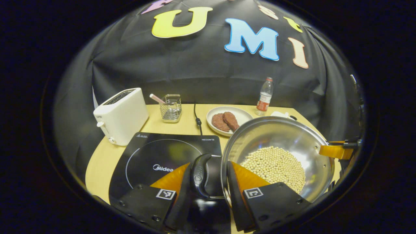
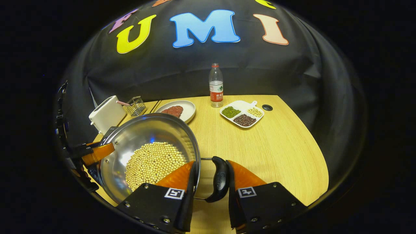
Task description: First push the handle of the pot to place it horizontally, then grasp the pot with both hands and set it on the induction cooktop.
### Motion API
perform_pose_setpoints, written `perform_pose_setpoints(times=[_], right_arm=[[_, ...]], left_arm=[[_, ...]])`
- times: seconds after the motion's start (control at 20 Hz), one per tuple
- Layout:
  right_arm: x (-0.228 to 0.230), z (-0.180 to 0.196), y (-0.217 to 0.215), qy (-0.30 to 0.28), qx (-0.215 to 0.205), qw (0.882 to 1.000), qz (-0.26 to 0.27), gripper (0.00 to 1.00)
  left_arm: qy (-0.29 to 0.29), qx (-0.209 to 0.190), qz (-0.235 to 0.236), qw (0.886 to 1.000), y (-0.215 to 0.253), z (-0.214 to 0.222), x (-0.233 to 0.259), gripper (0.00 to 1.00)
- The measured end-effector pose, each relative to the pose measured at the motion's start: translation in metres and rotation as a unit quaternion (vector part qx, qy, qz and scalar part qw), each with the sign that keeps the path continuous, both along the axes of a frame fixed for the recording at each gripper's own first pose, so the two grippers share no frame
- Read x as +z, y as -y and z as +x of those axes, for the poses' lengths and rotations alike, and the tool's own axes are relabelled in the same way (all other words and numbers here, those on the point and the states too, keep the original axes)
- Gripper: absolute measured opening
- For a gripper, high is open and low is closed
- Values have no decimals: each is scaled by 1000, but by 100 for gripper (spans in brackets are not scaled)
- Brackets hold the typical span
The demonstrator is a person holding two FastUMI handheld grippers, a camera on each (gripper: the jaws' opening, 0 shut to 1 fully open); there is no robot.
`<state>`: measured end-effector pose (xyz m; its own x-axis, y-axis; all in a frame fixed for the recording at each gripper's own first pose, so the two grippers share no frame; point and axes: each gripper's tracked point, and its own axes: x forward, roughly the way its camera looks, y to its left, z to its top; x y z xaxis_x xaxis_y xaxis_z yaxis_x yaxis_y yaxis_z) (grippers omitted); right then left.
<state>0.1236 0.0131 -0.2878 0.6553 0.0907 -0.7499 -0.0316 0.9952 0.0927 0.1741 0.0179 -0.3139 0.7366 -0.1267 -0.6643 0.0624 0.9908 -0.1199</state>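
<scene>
Pot: round stainless-steel pot holding pale soybeans, carried at the right edge of the black glass induction cooktop, not yet over its ring.
Left gripper: orange fingers clamped on the pot's black side handle.
Right gripper: clenched on the opposite black handle.
Step in hand: judged mid-transfer; keep both grips level so the beans stay put, centre over the ring, lower evenly, release together.
Hidden: pot underside and its clearance above the cooktop cannot be told; cooktop's near edge is cut off behind the fingers.
Unclear: whether the pot rests on the wooden table.
</scene>
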Motion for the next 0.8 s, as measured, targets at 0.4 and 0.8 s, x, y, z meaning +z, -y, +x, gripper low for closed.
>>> perform_pose_setpoints(times=[0.4,0.8], right_arm=[[8,3,-51,7,5,1000,0,45],[10,7,-106,10,12,1000,1,45]], left_arm=[[7,4,-1,1000,-52,1,8,62],[7,10,1,1000,-110,3,4,62]])
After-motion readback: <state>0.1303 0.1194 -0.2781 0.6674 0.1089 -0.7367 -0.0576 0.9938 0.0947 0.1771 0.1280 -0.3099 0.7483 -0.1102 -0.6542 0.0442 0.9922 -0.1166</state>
